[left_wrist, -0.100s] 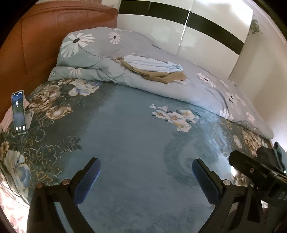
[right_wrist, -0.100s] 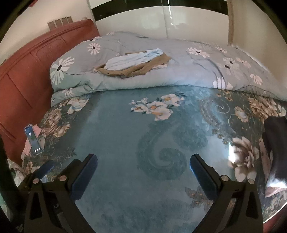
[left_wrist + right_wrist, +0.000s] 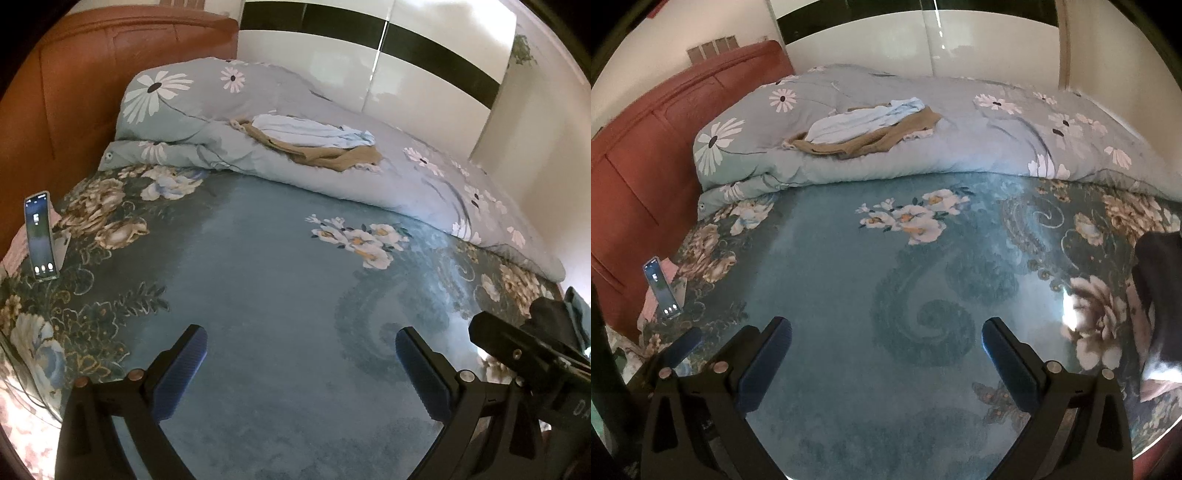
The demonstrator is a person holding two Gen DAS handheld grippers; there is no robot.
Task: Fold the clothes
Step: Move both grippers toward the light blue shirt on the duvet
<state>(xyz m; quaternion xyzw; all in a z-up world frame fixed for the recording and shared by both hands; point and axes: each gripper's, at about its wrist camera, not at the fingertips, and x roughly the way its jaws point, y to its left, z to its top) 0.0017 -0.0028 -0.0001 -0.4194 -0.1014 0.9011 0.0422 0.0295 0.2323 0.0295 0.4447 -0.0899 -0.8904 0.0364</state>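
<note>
Two grippers, both empty. Left gripper and right gripper: jaws fully spread, nothing btwn pads, only bare bedspread below. Both hang side by side over near part of bed, angled down twd the open central area, probably because that flat clear zone serves as the folding surface.

Clothes location: tan garment w/ light-blue garment lying on top of it, both crumpled on the rolled-up daisy-print duvet at far side of bed, well apart from either gripper. Duvet is bunched along far edge, which leaves the bedspread free. A dark garment lies at right edge, near right gripper; its shape can't be told.

Phone stands propped near headboard, screen lit, off to left, clear of work area.

Status, as judged: no item picked up yet; folding not started. Next step likely = reach to the pile or the dark garment and bring one item onto the flat zone.
</note>
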